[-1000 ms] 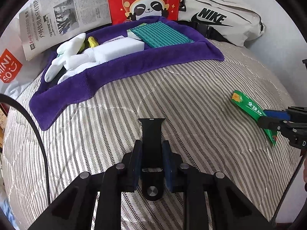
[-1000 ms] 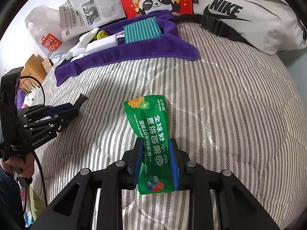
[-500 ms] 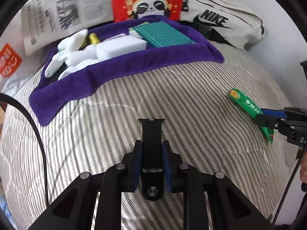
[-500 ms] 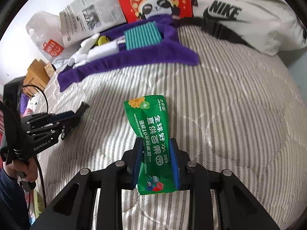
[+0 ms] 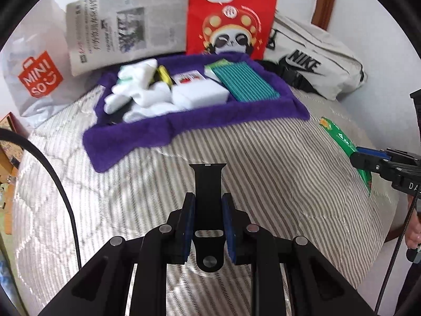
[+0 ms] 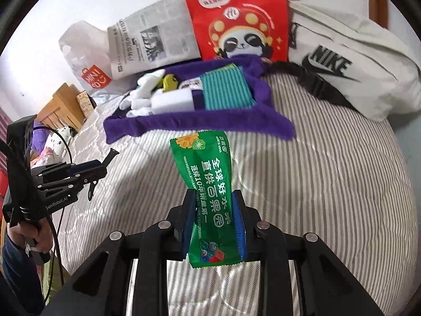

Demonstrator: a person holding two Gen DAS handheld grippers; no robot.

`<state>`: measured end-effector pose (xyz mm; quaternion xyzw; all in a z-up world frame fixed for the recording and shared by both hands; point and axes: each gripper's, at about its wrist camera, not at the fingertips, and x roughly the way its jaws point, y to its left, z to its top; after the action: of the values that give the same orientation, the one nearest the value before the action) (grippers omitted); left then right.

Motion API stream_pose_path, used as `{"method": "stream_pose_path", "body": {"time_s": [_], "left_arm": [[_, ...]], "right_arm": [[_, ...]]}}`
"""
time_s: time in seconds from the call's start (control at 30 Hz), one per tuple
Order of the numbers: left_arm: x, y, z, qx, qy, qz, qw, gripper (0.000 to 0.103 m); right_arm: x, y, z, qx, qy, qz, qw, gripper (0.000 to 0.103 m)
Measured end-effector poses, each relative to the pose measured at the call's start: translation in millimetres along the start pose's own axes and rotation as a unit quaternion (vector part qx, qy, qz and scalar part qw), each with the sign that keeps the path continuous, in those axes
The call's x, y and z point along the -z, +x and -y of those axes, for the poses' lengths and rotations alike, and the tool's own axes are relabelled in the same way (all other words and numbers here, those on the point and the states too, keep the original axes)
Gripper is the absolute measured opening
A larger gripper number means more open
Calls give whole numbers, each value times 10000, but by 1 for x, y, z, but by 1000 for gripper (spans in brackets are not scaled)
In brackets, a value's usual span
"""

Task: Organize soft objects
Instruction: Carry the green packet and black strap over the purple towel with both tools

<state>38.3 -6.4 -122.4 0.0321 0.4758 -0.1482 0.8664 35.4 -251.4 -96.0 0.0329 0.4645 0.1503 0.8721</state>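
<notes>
The green snack packet (image 6: 210, 200) is a thin foil sachet, probably light and crinkly, with a slick skin that could slide between flat pads. It hangs clear of the striped quilt (image 6: 329, 184), its printed face toward the camera and its free end toward 12 o'clock, sagging a little. The right gripper (image 6: 213, 223) is clenched on it low down, the 2 blue pads pressing the long edges near the bottom seal. That hold looks sound, since the crimped seal is likely the stiffest part; a grip nearer the middle would probably just crumple the contents.

The black watch strap (image 5: 209, 210) looks like soft rubber: light, bendy, grippy rather than slippery, not fragile. The left gripper (image 5: 208, 226) grasps it across its width near the buckle-pin end, and the lug end sticks out toward 12 o'clock, held almost straight.

Both grippers tilt steeply down at the bed. From the right wrist, the left gripper shows at 9 o'clock, with a hand (image 6: 31, 239) around its handle. From the left wrist, the right one sits at 3 o'clock, packet in its jaws.

The purple towel tray (image 5: 184, 129), already holding a white plush toy (image 5: 139, 92), a white block (image 5: 200, 94) and a teal ribbed cloth (image 5: 244, 84), lies toward 12 o'clock from both, well apart from either load.
</notes>
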Motion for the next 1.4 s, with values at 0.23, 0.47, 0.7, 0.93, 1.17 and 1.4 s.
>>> {"method": "stream_pose_path", "body": {"time_s": [0.23, 0.47, 0.7, 0.93, 1.17, 1.4], "left_arm": [[-20, -22, -22, -29, -176, 248, 9995, 20], [-45, -25, -37, -80, -252, 376, 9989, 20], [-79, -21, -49, -16, -310, 522, 9982, 20], [-108, -4, -58, 100, -342, 568, 9977, 20], [-127, 20, -65, 227, -327, 487, 9980, 20], [-140, 37, -71, 317, -346, 446, 9979, 20]], "right_arm": [[-26, 5, -13, -75, -143, 85, 9998, 27], [-58, 14, -21, -75, -259, 172, 9995, 27], [-88, 30, -24, 14, -351, 199, 9992, 27], [-118, 54, -22, 114, -326, 135, 9993, 27], [-137, 82, -23, 196, -357, 40, 9992, 27], [-150, 103, -22, 339, -428, 12, 9985, 28]]}}
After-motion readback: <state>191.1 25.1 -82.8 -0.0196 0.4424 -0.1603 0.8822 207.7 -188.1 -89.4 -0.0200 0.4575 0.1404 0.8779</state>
